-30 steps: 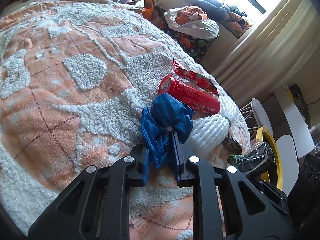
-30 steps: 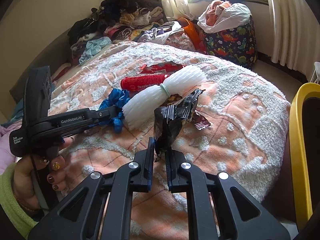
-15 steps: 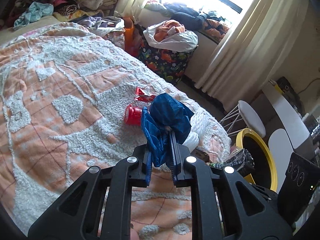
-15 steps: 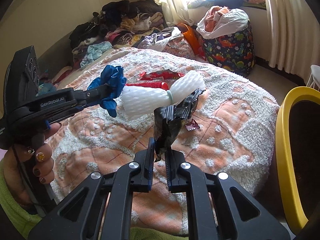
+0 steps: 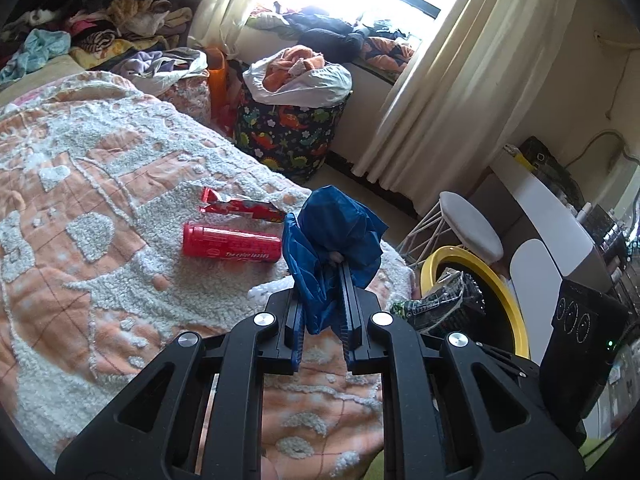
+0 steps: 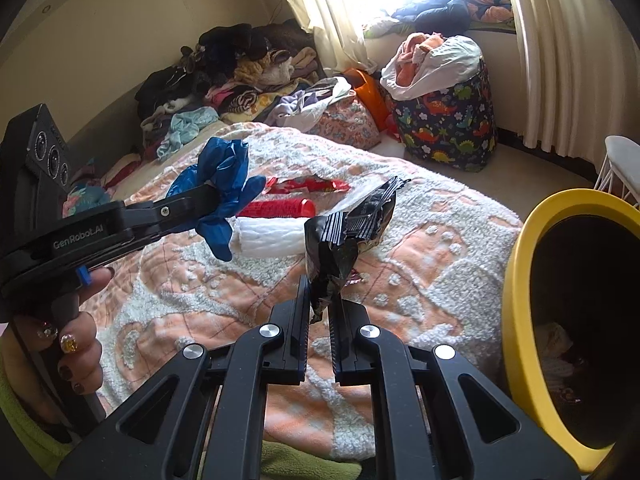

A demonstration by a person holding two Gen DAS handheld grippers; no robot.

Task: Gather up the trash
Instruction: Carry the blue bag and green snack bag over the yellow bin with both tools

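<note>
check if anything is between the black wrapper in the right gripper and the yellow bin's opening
Nothing visible blocks it. The right gripper is shut on the black wrapper, held above the blanket; the yellow bin sits just to its right, past the bed's edge, mouth open with only air between.

white foam net (image 6: 272, 236): its left end is covered by the blue plastic bag (image 6: 222, 184), its right end by the black wrapper (image 6: 348, 240).
yellow-rimmed bin (image 6: 520, 280): cut off by the right edge; its dim contents cannot be made out.
red tube (image 5: 232, 246): its print is too small to be read in full.
hand (image 6: 68, 344): partly cut off at the left edge.
</note>
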